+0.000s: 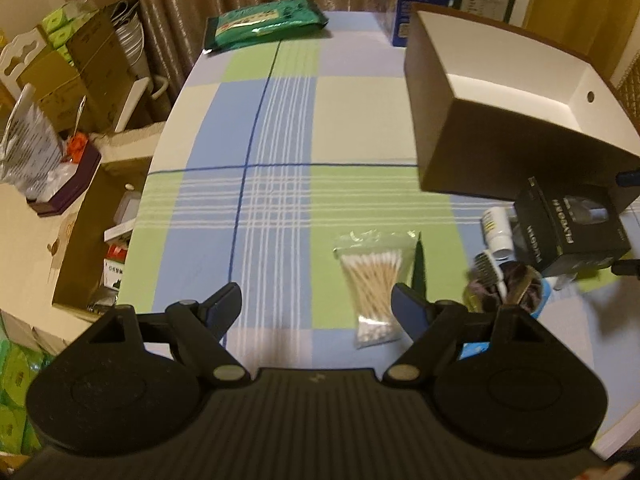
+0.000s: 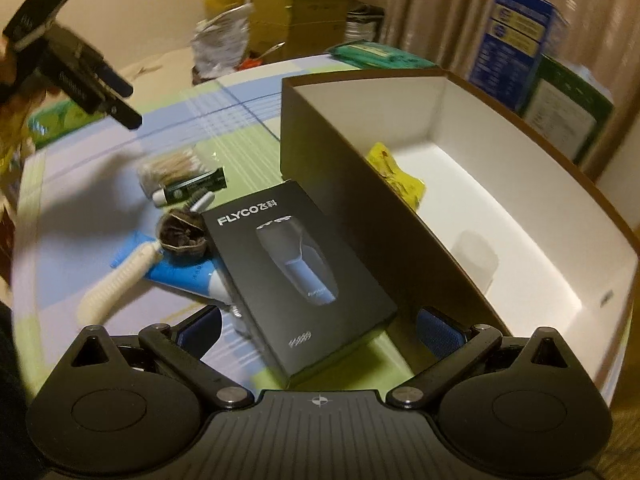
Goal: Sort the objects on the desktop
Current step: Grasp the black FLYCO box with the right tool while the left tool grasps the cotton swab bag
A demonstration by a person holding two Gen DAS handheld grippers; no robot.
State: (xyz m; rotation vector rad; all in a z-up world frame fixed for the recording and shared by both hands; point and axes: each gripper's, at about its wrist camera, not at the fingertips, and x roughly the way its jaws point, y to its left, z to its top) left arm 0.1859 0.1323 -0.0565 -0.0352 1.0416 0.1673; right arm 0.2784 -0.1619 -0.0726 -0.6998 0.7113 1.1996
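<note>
Right wrist view showed my right gripper [image 2: 318, 330] with jaws spread over the FLYCO shaver box [image 2: 296, 280], propped on a blue tube [image 2: 188, 276]; I feared it slipping. Beyond, left gripper [image 1: 316, 308] hung spread, empty, near the cotton swab bag [image 1: 374, 280].

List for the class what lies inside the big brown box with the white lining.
Inside the brown box, a crumpled yellow packet and a pale translucent item lie on the floor. The near wall hides the strip behind it.
</note>
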